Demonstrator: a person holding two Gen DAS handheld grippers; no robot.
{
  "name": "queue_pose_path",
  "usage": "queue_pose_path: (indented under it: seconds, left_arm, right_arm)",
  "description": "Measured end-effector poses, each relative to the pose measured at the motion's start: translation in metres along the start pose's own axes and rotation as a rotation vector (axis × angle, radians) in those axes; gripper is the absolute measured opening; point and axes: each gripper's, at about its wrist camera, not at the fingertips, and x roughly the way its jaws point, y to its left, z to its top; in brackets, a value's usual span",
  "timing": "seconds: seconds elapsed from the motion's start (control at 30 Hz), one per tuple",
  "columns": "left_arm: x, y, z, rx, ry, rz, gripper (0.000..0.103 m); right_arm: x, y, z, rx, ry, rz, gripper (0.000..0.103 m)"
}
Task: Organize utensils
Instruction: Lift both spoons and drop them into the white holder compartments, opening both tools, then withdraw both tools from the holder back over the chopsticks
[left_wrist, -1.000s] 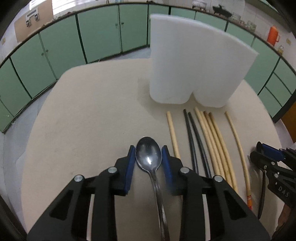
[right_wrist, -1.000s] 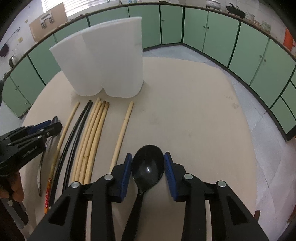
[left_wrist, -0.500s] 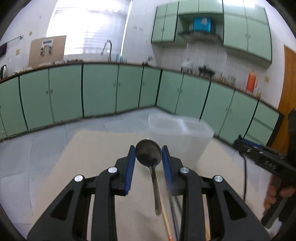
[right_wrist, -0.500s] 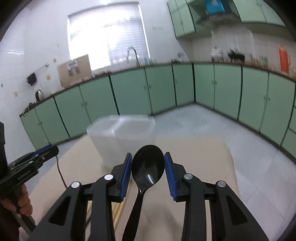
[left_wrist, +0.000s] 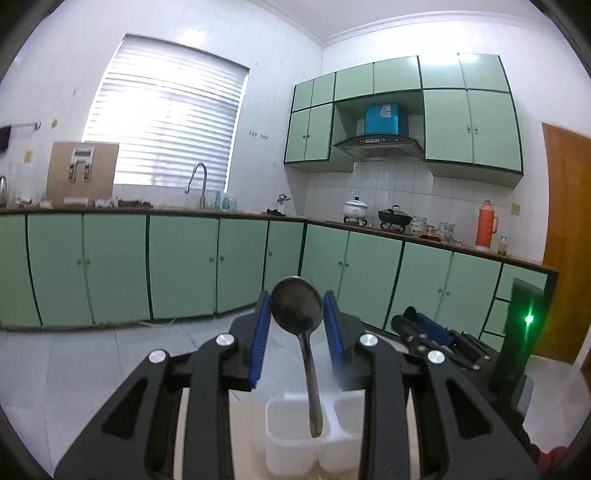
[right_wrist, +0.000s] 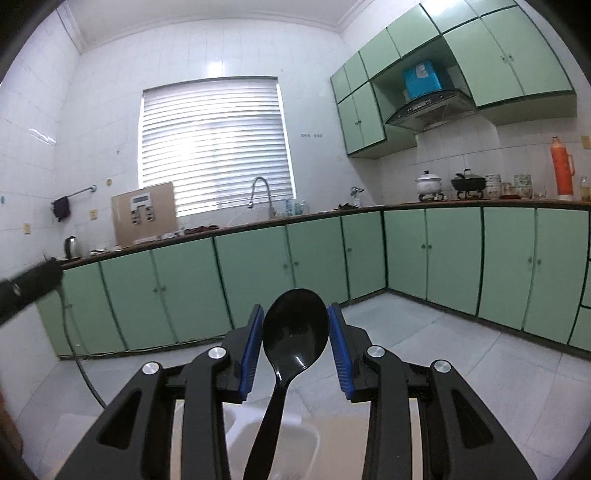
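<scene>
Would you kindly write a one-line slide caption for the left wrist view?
Left gripper grips a metal spoon by its bowl, handle hanging over the white two-compartment holder.

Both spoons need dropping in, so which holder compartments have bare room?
Both compartments of the white holder look bare; the divider splits them. The metal spoon hangs above the left one. Its rim is hemmed by gripper fingers.

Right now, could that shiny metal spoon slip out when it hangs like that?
Maybe. The spoon is gripped only by its smooth bowl edges, so it could slide. Its long handle hangs free and might swing. It looks stiff, not bendy.
</scene>
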Motion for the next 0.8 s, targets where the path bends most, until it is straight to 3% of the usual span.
queue_pose_path:
  seconds: [0.27,0.6,0.73,0.8]
  left_arm:
    - [0.067,0.002,-0.032,-0.012,0.155,0.007,0.028]
    - [0.079,0.023,-0.062,0.02,0.25,0.009,0.029]
    - [0.072,0.031,-0.065,0.014,0.25,0.027,0.044]
    - [0.067,0.037,-0.064,-0.001,0.248,0.028,0.044]
  right_arm:
    - [0.037,-0.013,-0.028,0.041,0.101,-0.024,0.035]
    - [0.032,-0.013,-0.056,0.021,0.149,0.017,0.036]
    - [0.026,-0.012,-0.063,0.022,0.168,0.023,0.043]
    - [0.021,-0.015,-0.063,0.037,0.173,0.028,0.043]
